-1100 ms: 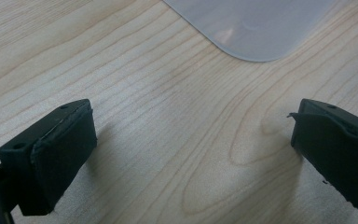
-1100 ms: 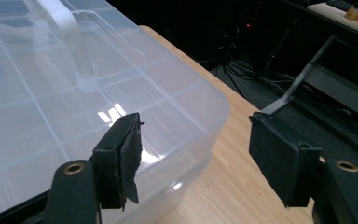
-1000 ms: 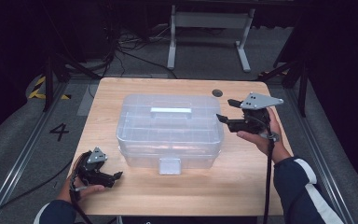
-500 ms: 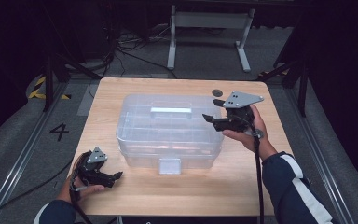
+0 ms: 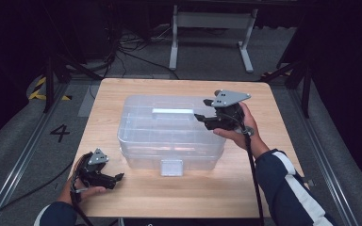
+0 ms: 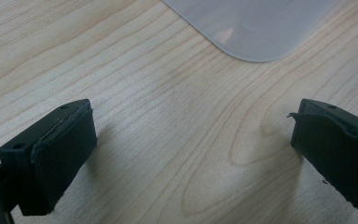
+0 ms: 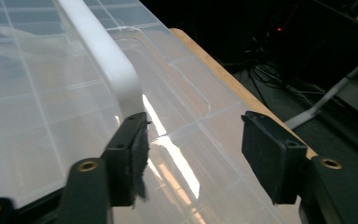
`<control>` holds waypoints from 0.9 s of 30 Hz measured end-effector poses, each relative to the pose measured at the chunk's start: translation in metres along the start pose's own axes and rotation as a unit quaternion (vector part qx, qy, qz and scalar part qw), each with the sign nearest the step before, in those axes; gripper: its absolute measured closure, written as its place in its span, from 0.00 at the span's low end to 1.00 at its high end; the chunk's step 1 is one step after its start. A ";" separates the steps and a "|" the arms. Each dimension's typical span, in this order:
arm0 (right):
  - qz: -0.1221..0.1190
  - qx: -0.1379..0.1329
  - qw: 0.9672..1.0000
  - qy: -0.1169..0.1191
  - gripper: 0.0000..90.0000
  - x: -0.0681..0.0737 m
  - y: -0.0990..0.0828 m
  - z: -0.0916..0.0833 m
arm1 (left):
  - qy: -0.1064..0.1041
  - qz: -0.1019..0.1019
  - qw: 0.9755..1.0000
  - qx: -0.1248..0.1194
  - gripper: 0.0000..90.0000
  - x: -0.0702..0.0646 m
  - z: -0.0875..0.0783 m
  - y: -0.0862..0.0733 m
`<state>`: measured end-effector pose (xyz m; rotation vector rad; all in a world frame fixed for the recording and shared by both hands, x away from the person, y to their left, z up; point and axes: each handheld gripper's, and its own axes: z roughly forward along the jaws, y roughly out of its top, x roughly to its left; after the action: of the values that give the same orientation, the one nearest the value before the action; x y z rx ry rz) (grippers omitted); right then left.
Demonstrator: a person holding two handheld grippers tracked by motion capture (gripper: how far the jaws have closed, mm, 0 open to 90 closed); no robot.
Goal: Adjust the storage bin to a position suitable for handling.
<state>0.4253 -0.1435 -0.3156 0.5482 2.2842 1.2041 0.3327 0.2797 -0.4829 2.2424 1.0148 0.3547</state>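
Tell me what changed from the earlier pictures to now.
The right gripper moved leftward from beside the clear plastic box to over its lid's right end, its jaws closing somewhat with nothing gripped between them. The box, and the left gripper resting open on the table, stayed put.

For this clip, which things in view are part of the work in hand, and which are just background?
In the job:
- clear plastic box with its white lid handle
- right gripper, jaws open over the lid and just been closing, nothing between them
- left gripper, open, resting on the table

Just lying about:
- white metal stand
- floor cables
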 end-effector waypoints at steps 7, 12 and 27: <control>-0.001 0.001 1.000 0.011 0.50 -0.001 0.002 -0.002 | -0.001 0.001 1.000 0.002 0.01 0.000 0.000 0.000; 0.000 -0.003 1.000 0.019 0.50 0.002 0.000 -0.006 | -0.002 0.000 1.000 0.002 0.01 0.000 0.000 0.000; -0.022 -0.003 0.999 0.041 0.58 0.015 0.004 -0.003 | 0.000 0.004 1.000 0.002 0.01 0.001 0.000 0.001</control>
<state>0.4121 -0.1352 -0.3146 0.4514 2.3467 1.2336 0.3335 0.2798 -0.4825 2.2501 1.0081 0.3560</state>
